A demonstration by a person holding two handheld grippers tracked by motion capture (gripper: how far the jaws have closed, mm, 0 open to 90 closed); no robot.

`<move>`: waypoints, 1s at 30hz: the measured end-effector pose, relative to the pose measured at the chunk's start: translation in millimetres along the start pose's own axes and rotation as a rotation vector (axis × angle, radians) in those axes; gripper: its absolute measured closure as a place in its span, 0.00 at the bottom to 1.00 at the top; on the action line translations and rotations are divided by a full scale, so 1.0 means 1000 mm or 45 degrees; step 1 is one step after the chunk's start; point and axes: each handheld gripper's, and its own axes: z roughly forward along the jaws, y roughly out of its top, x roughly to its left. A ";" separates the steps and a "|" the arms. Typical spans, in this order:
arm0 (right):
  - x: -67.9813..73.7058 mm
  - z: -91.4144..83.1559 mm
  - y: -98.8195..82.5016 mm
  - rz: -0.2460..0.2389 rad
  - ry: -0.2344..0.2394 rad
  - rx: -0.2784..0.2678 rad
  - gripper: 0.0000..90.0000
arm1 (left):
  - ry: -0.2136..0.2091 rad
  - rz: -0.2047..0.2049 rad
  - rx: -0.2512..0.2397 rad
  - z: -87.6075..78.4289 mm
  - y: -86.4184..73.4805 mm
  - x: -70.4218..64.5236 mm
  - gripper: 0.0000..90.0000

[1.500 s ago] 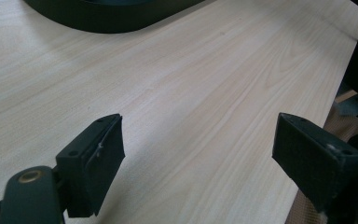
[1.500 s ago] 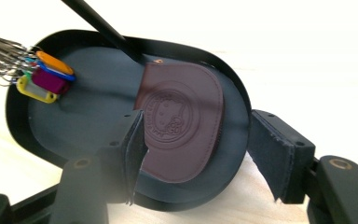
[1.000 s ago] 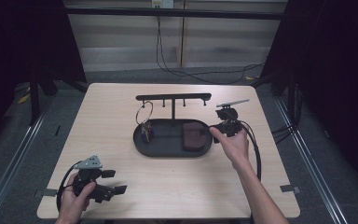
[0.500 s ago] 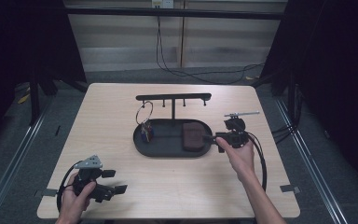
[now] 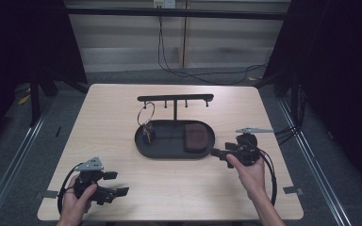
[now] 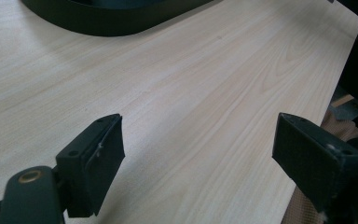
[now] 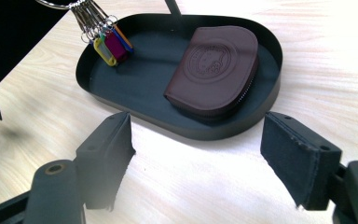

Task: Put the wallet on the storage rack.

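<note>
A pale wooden surface (image 5: 122,108) carries a black oval tray (image 5: 143,146) near its middle; every place below is given from this tray.

Inside the tray, toward its right end in the high view, a dark brown pouch (image 7: 214,70) lies flat. It has a rounded top edge, a round embossed emblem on its face and a zip along its curved side. It rests against the tray's floor, close to the wall.

At the tray's left end, a bunch of key tags (image 7: 109,44) in yellow, magenta and blue hangs from a metal ring (image 5: 146,113). The ring hangs on a peg of a black rack (image 5: 174,99), a bar on a post that rises from the tray's far side. The tags reach down into the tray.

The right hand-held gripper (image 5: 224,153) sits just outside the tray's right end, low over the surface, its tips pointing at the tray. Its jaws stand wide apart and have just been opening, with nothing between them. In the right gripper view the two black pads (image 7: 291,156) frame the tray's near wall, with the pouch just beyond it.

The left hand-held gripper (image 5: 115,183) is well apart from the tray, toward the near left corner of the surface. Its jaws also stand wide apart, with bare wood between them. In the left gripper view the tray's dark rim shows at the top edge.
</note>
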 end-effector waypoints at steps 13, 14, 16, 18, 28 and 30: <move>-0.004 -0.025 -0.034 -0.015 -0.026 -0.007 0.25 | -0.001 -0.006 0.003 0.002 0.000 -0.007 0.18; -0.003 -0.027 -0.036 -0.021 -0.035 -0.011 0.25 | -0.001 -0.009 0.002 0.002 0.000 -0.007 0.18; -0.002 -0.030 -0.040 -0.035 -0.052 -0.020 0.25 | -0.001 -0.010 0.003 0.002 0.000 -0.007 0.18; -0.001 -0.032 -0.043 -0.054 -0.070 -0.021 0.25 | -0.004 -0.011 0.002 0.003 0.000 -0.007 0.18; -0.003 -0.038 -0.071 -0.057 -0.120 -0.061 0.25 | 0.006 -0.045 -0.026 -0.001 -0.002 -0.003 0.18; -0.003 -0.040 -0.074 -0.061 -0.135 -0.075 0.25 | 0.014 -0.047 -0.027 -0.002 -0.002 -0.001 0.18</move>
